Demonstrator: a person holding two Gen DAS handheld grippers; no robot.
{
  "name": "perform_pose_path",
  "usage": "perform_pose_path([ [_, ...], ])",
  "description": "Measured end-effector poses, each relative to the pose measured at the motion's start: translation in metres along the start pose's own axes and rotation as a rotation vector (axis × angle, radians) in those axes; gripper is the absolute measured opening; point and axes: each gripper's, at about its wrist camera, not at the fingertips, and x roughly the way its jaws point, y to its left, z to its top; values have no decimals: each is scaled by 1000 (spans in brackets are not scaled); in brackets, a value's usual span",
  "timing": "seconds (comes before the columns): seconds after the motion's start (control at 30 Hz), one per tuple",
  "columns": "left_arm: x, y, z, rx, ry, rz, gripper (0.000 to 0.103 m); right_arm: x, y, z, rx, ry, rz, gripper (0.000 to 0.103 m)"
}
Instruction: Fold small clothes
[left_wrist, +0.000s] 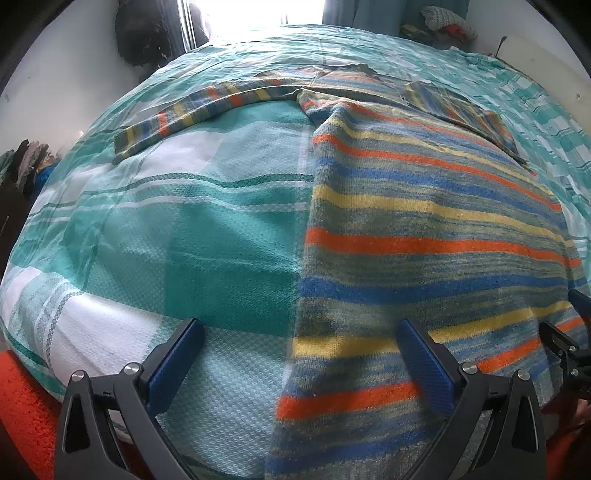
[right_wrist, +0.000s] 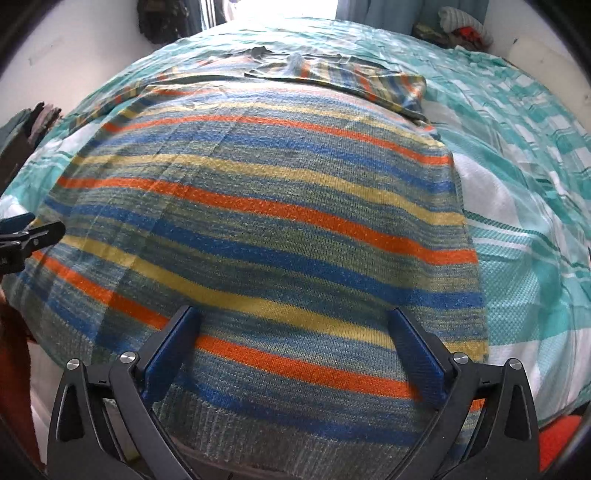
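A knitted sweater (left_wrist: 424, 229) (right_wrist: 266, 221) with orange, blue, yellow and grey-green stripes lies flat on the bed, hem toward me. One sleeve (left_wrist: 192, 110) stretches out to the left; the other sleeve (right_wrist: 369, 85) is folded in over the top right of the body. My left gripper (left_wrist: 301, 326) hovers open over the sweater's lower left edge, one finger above the bedspread, the other above the knit. My right gripper (right_wrist: 291, 314) hangs open over the hem's right half, nothing between its fingers. The right gripper's tip (left_wrist: 569, 328) shows at the left wrist view's edge.
The bed carries a teal and white checked bedspread (left_wrist: 166, 229) (right_wrist: 524, 206). A pile of clothes (left_wrist: 447, 26) sits in the far right corner. A dark bundle (left_wrist: 147, 33) hangs by the bright window. Orange floor covering (left_wrist: 22, 406) lies below the bed's front edge.
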Motion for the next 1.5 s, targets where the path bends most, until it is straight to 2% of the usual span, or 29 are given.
perform_pose_path([
  [1.5,-1,-3,-8,49,-48,5,103,3,3,-6,-25,-39,-31,102],
])
